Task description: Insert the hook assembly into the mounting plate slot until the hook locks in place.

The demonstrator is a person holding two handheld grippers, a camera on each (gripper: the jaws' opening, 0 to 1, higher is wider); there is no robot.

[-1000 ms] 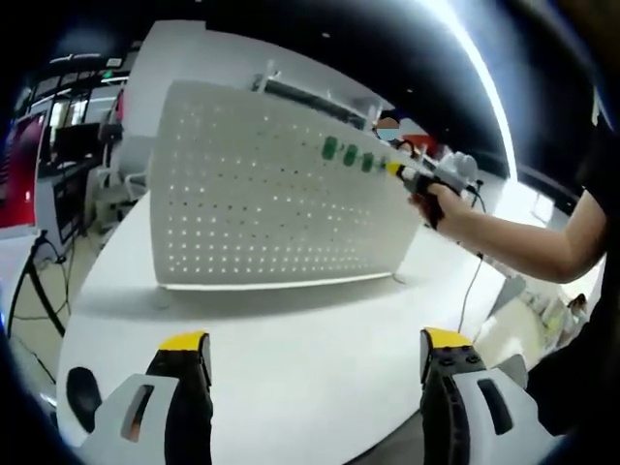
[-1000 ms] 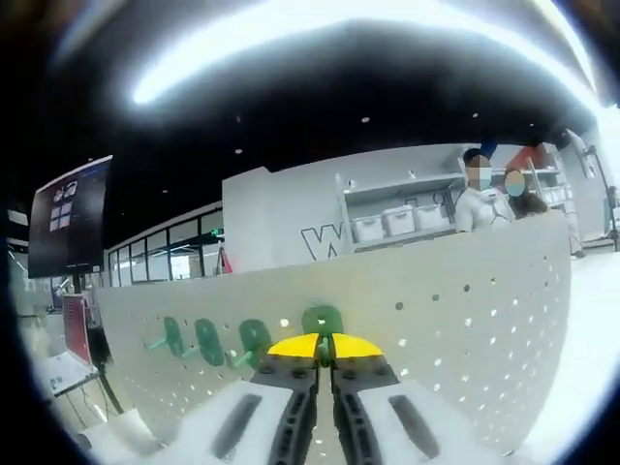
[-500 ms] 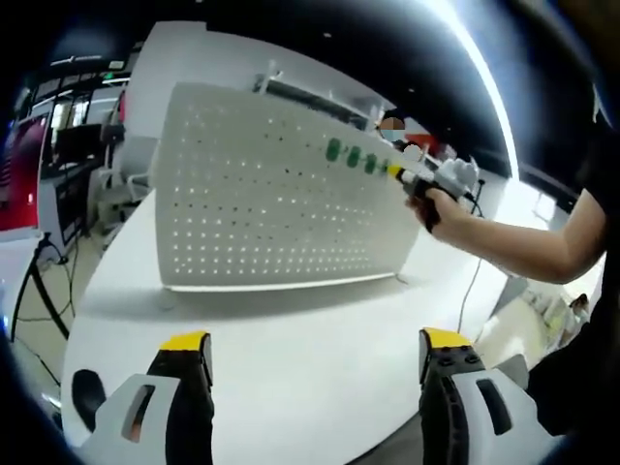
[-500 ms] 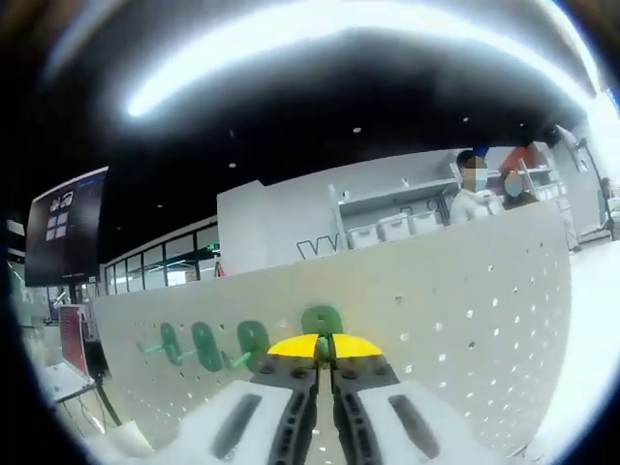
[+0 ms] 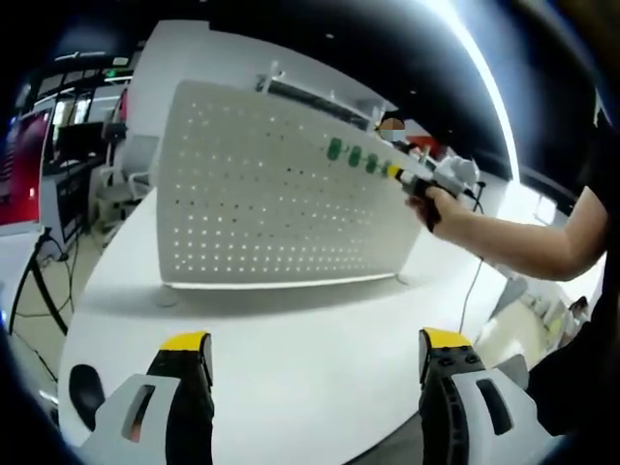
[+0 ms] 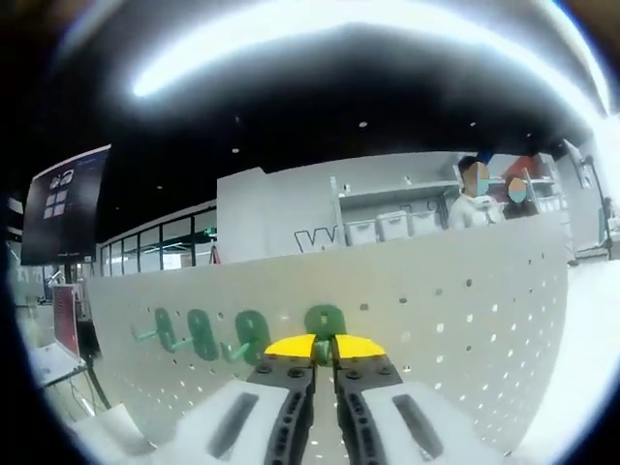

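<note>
My right gripper jaws pinch the green hook against the white board. I should push it straight in till it clicks. My left gripper jaws wait wide apart above the bench.

R claw pressed hook closer to pegboard.
</note>
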